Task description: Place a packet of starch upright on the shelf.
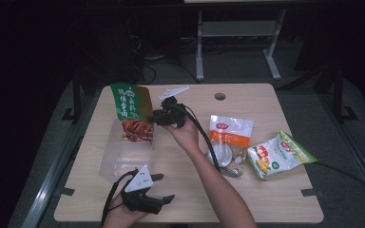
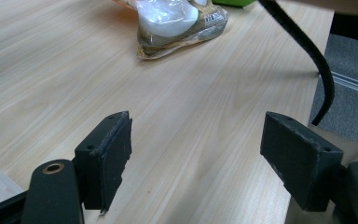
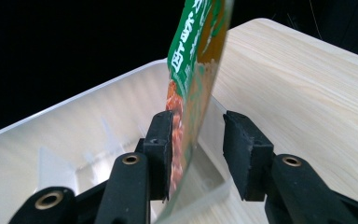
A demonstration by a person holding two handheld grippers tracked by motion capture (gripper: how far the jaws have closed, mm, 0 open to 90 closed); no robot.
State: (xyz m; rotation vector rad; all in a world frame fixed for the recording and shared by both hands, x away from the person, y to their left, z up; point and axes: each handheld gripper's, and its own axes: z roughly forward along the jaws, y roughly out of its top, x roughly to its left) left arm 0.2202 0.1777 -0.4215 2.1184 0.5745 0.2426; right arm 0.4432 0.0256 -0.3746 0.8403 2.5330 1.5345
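A green and orange snack packet (image 1: 132,110) stands upright in a clear plastic bin (image 1: 116,164) at the table's left. My right gripper (image 1: 154,118) reaches it from the right. In the right gripper view the packet (image 3: 193,60) hangs between the parted jaws of this gripper (image 3: 198,128); it leans on the left pad (image 3: 161,140), and a gap separates it from the right one. The bin's wall (image 3: 74,135) lies behind and below. My left gripper (image 1: 165,187) rests near the table's front edge, open, with nothing but bare wood between its jaws (image 2: 198,135).
A white and orange packet (image 1: 229,137) and a green and yellow corn packet (image 1: 278,154) lie on the table's right half. The nearer packet (image 2: 177,23) lies ahead of the left gripper. The right gripper's cable (image 2: 307,51) trails across toward the table's right edge. A round hole (image 1: 220,96) sits near the far edge.
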